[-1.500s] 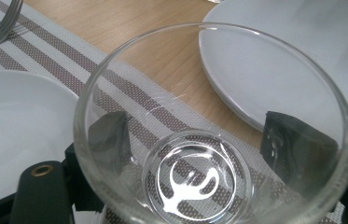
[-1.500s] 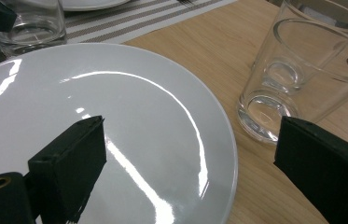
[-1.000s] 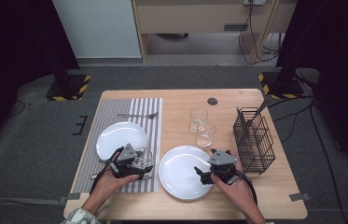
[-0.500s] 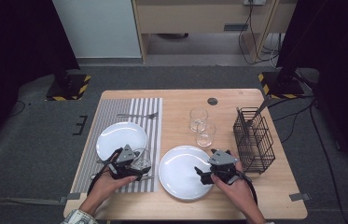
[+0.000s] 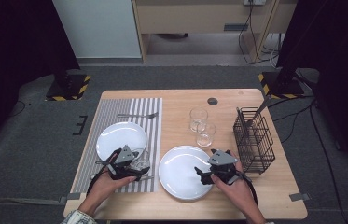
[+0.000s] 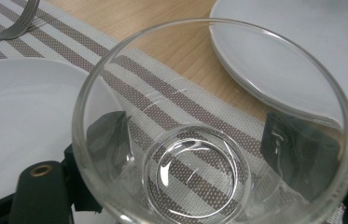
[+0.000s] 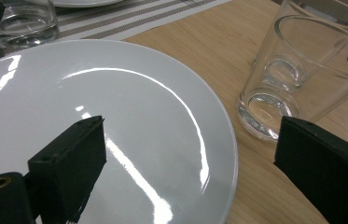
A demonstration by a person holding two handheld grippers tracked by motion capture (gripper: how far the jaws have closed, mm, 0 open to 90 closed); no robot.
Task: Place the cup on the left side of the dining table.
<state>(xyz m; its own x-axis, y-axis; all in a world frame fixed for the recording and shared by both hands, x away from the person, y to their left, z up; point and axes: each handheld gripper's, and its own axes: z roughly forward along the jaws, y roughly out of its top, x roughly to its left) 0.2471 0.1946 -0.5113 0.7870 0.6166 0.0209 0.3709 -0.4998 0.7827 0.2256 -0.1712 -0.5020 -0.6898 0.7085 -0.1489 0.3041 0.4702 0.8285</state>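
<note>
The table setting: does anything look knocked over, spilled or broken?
Nothing stands out. The three glasses, one in the left gripper and two mid-table, stand upright and empty. Both plates look clean, the fork lies on the striped mat.

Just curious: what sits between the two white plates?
In the high view, a clear glass stands on the striped placemat between them, held in the left claw.
</note>
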